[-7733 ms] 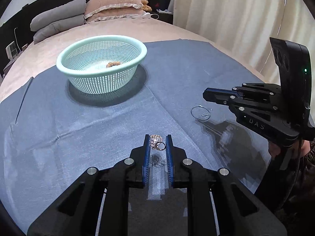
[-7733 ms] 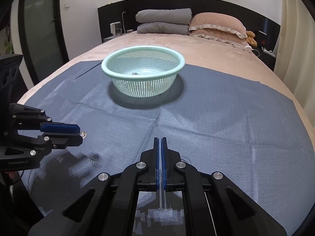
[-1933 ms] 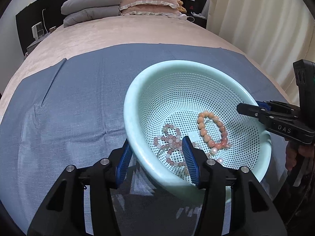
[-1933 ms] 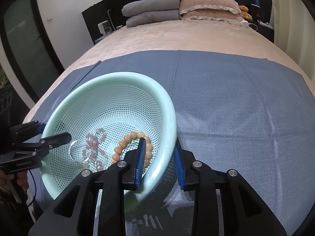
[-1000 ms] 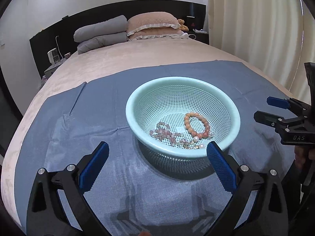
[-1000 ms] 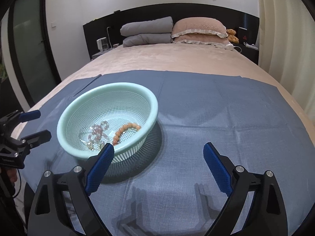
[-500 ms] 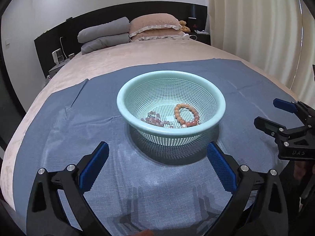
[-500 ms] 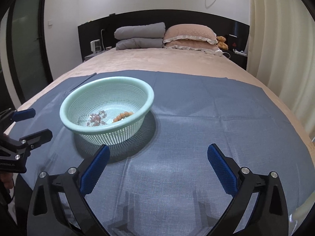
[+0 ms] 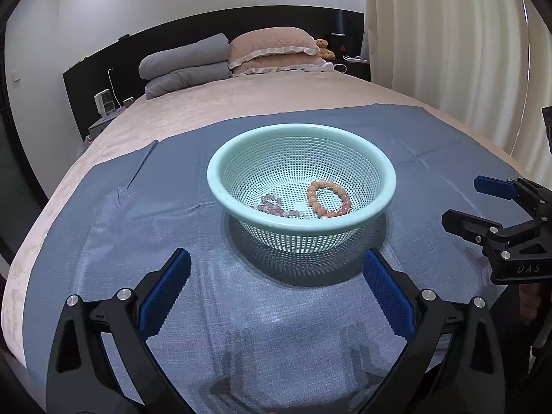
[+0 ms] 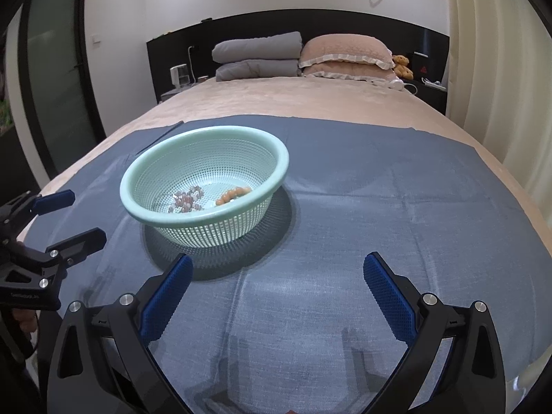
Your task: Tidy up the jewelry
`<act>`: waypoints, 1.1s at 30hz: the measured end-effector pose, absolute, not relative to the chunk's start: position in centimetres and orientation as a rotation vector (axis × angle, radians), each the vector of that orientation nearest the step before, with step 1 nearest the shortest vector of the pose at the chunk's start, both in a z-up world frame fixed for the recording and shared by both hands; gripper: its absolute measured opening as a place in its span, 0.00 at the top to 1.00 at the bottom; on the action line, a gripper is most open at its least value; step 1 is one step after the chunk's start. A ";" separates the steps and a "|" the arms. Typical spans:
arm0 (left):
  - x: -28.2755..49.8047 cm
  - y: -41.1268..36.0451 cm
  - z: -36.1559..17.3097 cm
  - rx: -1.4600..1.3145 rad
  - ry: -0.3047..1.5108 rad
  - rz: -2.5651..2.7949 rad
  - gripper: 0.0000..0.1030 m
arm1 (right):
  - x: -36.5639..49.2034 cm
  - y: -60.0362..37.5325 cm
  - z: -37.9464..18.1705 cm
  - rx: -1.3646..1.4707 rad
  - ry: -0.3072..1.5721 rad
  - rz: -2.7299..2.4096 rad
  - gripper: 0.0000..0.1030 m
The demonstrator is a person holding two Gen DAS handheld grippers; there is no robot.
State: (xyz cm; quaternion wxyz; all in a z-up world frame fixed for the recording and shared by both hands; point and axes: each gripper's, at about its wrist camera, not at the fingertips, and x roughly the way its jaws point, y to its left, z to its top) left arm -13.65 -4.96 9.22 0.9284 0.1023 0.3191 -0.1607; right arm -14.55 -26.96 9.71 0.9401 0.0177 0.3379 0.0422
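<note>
Mint basket (image 9: 386,186) holds bracelets (image 9: 329,198); both tools wide, empty.

A: What is seen at ten o'clock of the right gripper (image 10: 277,276)?

B: A mint basket (image 10: 276,158) is set on the blue cloth (image 10: 379,189), with beaded bracelets (image 10: 207,198) lying inside.

A: How are the jaws held?

B: They are spread wide; nothing is gripped. The left gripper (image 10: 74,215) is seen at nine o'clock, also parted and empty.
</note>
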 end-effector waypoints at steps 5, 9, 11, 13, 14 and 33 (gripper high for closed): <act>-13.8 -5.0 8.9 0.207 0.648 -0.334 0.05 | -14.4 -26.8 9.7 0.027 0.695 0.085 0.08; -14.0 -5.0 9.0 0.186 0.646 -0.360 0.05 | -14.5 -26.6 9.5 0.019 0.699 0.088 0.08; -14.1 -5.1 9.2 0.184 0.640 -0.373 0.05 | -14.5 -26.5 9.5 0.012 0.701 0.089 0.08; -14.1 -5.2 9.3 0.192 0.636 -0.359 0.05 | -14.5 -26.4 9.4 0.014 0.702 0.095 0.08; -14.0 -5.2 9.3 0.192 0.634 -0.356 0.05 | -14.5 -26.4 9.4 0.015 0.703 0.096 0.08; -13.9 -5.5 9.5 0.208 0.618 -0.331 0.05 | -14.6 -26.1 8.9 0.011 0.712 0.109 0.08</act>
